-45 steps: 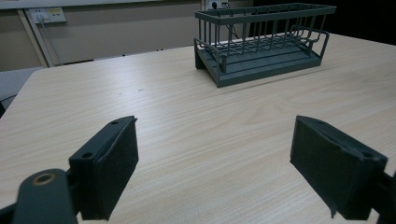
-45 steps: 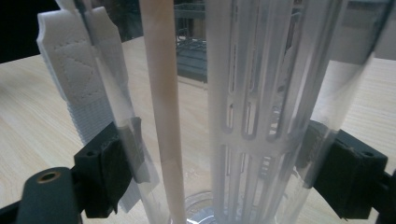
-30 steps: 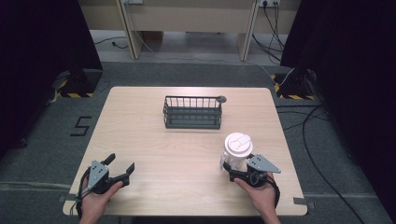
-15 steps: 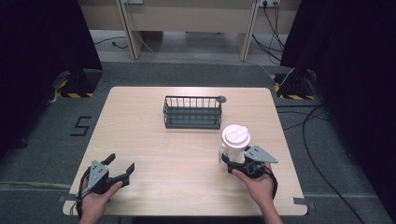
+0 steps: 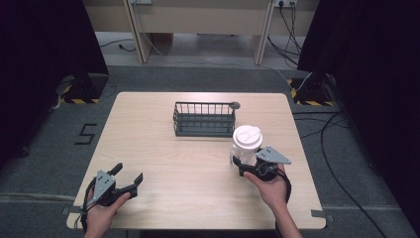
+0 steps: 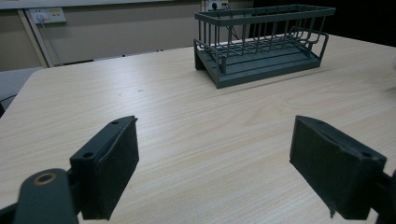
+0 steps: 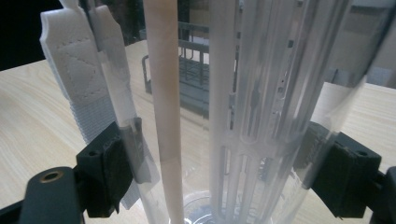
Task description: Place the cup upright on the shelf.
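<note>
Two tools are in your hands, and only one is working. Your right tool [image 5: 242, 166] is clamped on a clear tumbler [image 5: 243, 148] with a white lid [image 5: 247, 137], which stands upright on the counter [image 5: 198, 163], near its right edge and just in front of the dark wire basket [image 5: 204, 119]. In the right gripper view the two black pads press on either side of the transparent wall [image 7: 261, 93]; inside it you can see a pale straw [image 7: 163, 93] running straight up, and a white strap [image 7: 79, 84] hanging at the left side. Your left tool [image 5: 121, 181] rests released near the front left corner, pads spread wide with nothing but bare wood between them, well apart from the tumbler.

What matters for the coming move is the line from tumbler to basket. The basket lies just beyond the tumbler and a little to its left, seen from your side, with its long axis running across the counter, left to right. The tumbler's long axis is vertical, and your grip sits low on the body, so the lid end stands high above the pads. If the basket is the goal, I judge you must lift enough for the base to clear the near rail and then travel forward and slightly left. Your right hand [image 5: 270, 186] is far nearer; the left has no part in it. Keep the tumbler plumb, since a low grip lets a tall thing tip.
</note>
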`<state>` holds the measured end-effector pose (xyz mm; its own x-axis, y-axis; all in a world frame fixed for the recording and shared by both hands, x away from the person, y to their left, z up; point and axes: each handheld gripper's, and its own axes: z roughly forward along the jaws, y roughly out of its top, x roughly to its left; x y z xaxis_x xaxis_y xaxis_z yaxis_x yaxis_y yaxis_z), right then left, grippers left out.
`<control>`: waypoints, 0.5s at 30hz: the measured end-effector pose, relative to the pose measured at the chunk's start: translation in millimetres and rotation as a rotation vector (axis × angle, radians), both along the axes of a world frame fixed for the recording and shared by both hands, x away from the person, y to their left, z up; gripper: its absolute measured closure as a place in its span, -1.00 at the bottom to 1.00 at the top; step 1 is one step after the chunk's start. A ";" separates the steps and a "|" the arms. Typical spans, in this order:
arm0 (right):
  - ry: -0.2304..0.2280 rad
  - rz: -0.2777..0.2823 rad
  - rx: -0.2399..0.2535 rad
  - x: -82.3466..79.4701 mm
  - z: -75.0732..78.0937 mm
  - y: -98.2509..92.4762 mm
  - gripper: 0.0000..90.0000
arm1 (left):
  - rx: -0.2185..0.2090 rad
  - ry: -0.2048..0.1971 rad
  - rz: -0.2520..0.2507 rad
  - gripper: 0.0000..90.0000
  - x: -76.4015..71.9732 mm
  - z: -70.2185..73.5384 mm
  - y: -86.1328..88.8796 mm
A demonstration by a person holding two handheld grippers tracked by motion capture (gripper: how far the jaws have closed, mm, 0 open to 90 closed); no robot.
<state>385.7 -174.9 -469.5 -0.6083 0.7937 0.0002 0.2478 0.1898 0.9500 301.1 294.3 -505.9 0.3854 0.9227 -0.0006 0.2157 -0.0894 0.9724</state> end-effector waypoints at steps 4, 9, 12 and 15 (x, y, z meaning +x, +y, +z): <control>0.003 -0.002 -0.001 5.5 3.4 2.6 -0.59 | 0.001 0.000 -0.001 -0.67 0.0 0.1 -0.1; -0.001 -0.006 -0.004 13.3 8.2 5.8 -0.59 | -0.003 -0.002 -0.002 -0.67 0.0 0.2 -0.2; 0.000 -0.007 -0.003 17.6 11.2 7.8 -0.59 | -0.002 -0.002 -0.002 -0.67 0.0 0.2 -0.2; -0.003 -0.006 -0.003 20.7 12.9 9.2 -0.59 | -0.002 -0.001 -0.001 -0.67 0.1 0.1 -0.2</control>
